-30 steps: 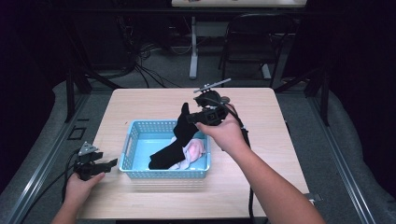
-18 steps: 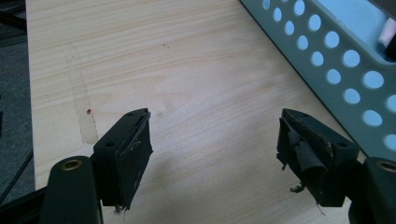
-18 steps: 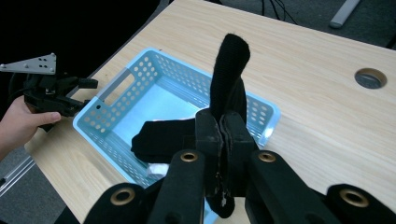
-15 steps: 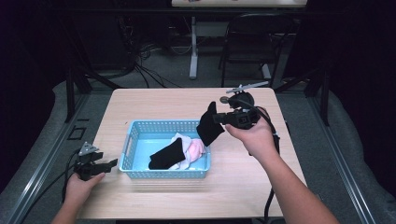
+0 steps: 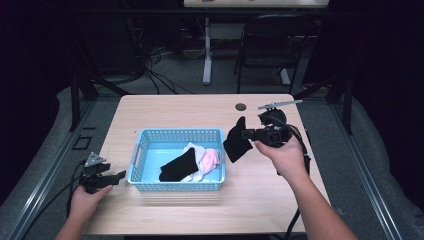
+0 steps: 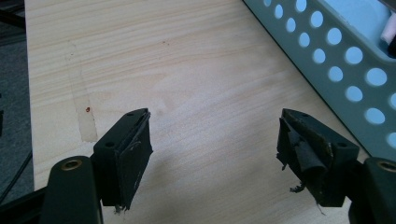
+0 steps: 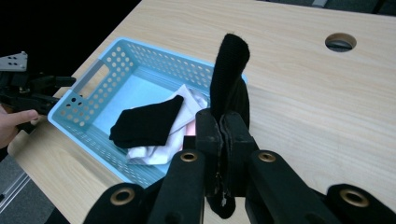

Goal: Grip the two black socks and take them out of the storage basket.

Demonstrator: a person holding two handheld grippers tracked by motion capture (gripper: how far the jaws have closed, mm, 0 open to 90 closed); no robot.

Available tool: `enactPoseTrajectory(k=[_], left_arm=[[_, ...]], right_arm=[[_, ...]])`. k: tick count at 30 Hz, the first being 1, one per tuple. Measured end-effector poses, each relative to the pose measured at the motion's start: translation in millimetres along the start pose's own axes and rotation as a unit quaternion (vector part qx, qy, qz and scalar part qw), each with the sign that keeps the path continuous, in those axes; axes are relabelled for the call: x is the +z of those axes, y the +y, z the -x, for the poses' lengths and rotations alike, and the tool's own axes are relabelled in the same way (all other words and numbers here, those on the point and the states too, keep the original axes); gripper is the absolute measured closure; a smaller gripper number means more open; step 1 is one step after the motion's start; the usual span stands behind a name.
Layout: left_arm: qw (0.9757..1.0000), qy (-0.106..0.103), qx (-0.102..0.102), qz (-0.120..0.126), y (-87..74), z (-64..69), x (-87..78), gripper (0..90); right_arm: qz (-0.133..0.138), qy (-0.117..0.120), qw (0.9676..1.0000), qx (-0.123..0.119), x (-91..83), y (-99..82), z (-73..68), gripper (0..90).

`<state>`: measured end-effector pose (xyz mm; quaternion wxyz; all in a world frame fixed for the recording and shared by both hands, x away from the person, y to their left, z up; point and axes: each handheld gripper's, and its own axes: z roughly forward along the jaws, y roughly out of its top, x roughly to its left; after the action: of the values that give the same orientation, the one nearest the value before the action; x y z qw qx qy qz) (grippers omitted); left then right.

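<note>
While the right gripper (image 5: 248, 134) is clamping a black sock (image 5: 236, 140) above the wooden table (image 5: 170, 110), just right of the blue basket (image 5: 177, 134), the left gripper (image 5: 114, 178) is resting at the table's near-left edge, jaws standing wide apart. Another black sock (image 7: 145, 120) is lying in the basket on white and pink cloth (image 5: 210, 160).
</note>
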<state>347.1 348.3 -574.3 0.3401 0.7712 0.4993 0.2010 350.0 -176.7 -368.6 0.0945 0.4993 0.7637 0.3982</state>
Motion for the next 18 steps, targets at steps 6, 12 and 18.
enactPoseTrajectory(k=[6,12,18], left_arm=[[1.0,0.0,-0.001,0.0,-0.4,0.7,0.8,25.9],[1.0,0.001,-0.002,0.0,-0.4,0.8,1.3,25.9],[1.0,0.001,-0.001,-0.001,-0.6,0.8,1.3,25.9]], right_arm=[[-0.007,-0.006,0.9998,0.017,7.2,-14.2,10.5,86.9],[-0.019,-0.007,0.9994,0.028,20.7,-29.1,17.9,86.8],[-0.037,-0.009,0.9987,0.034,42.7,-46.4,24.0,86.7]])
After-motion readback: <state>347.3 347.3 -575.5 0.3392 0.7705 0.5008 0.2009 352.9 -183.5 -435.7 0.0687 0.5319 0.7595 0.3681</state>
